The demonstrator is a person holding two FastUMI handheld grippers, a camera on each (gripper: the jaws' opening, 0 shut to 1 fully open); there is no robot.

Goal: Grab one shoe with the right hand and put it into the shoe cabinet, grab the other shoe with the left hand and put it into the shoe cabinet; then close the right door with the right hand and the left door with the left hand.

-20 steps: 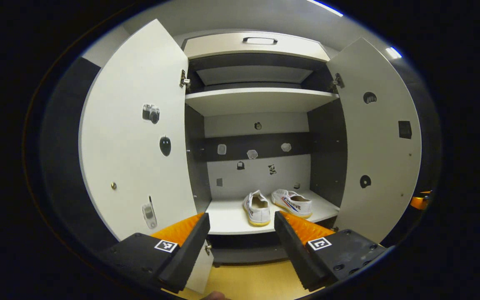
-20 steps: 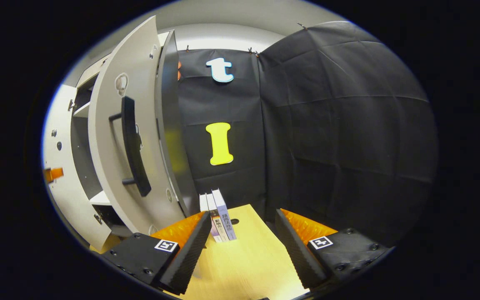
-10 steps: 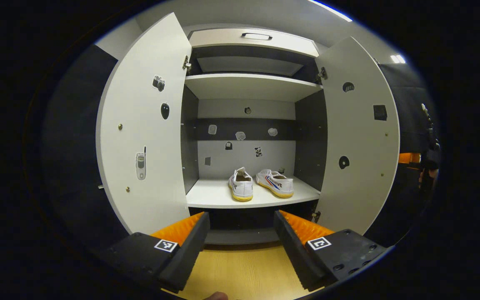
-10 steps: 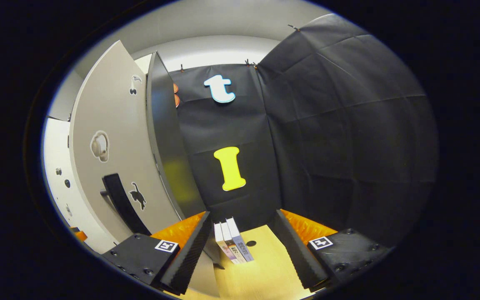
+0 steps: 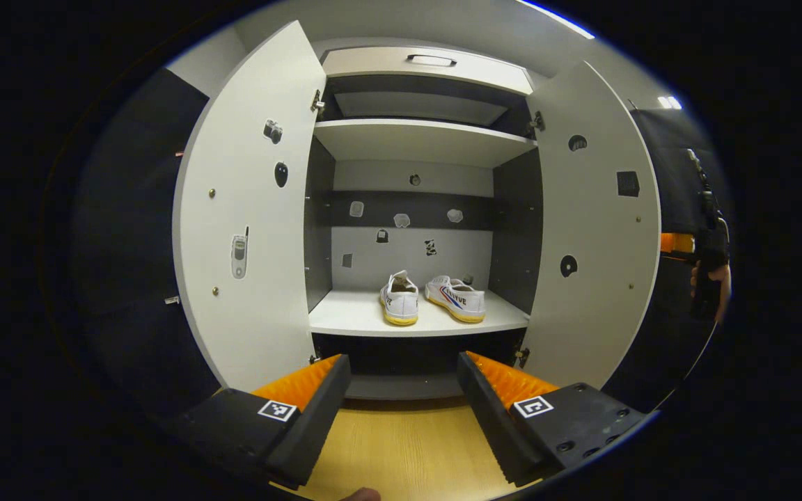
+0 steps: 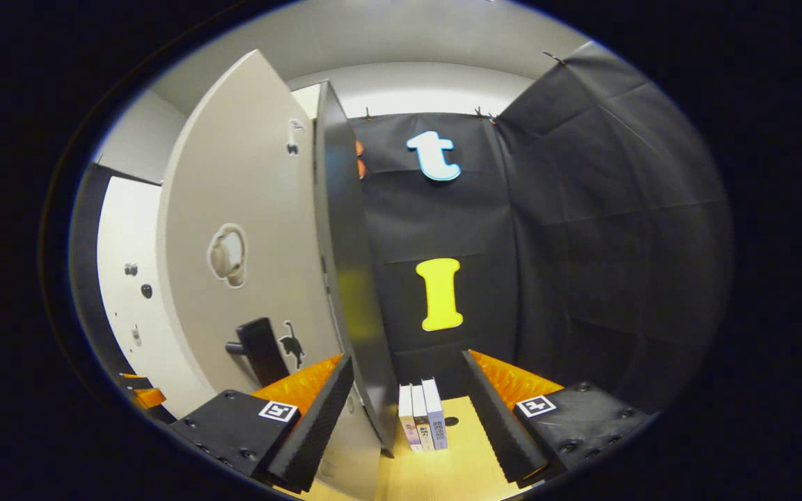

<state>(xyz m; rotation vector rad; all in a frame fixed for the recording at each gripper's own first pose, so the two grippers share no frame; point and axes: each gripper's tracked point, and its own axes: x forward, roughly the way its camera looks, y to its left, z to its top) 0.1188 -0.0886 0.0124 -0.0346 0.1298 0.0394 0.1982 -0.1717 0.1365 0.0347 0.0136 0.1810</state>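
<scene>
In the left gripper view the shoe cabinet point(image 5: 422, 142) stands with both doors swung wide. Two white shoes sit side by side on its lower shelf point(image 5: 352, 321): one heel-on point(image 5: 399, 299), the other with coloured stripes point(image 5: 457, 299). My left gripper point(image 5: 404, 362) is open and empty, back from the cabinet over the wooden floor. The left door point(image 5: 255, 209) and right door point(image 5: 596, 229) flank the opening. My right gripper point(image 6: 408, 360) is open and empty, outside the right door point(image 6: 248, 209), whose black handle point(image 6: 262, 351) is just left of its left finger.
Three books point(image 6: 423, 424) stand on the wooden floor point(image 6: 464, 466) against the black cloth wall, right of the cabinet's dark side panel point(image 6: 345, 278). A hand holding the other gripper point(image 5: 711, 278) shows past the right door's edge. An upper shelf point(image 5: 422, 136) lies above the shoes.
My left gripper has drawn back from the cabinet, so the shoes look smaller and farther. My right gripper has moved lower outside the right door and turned left, bringing the handle beside its left finger.
</scene>
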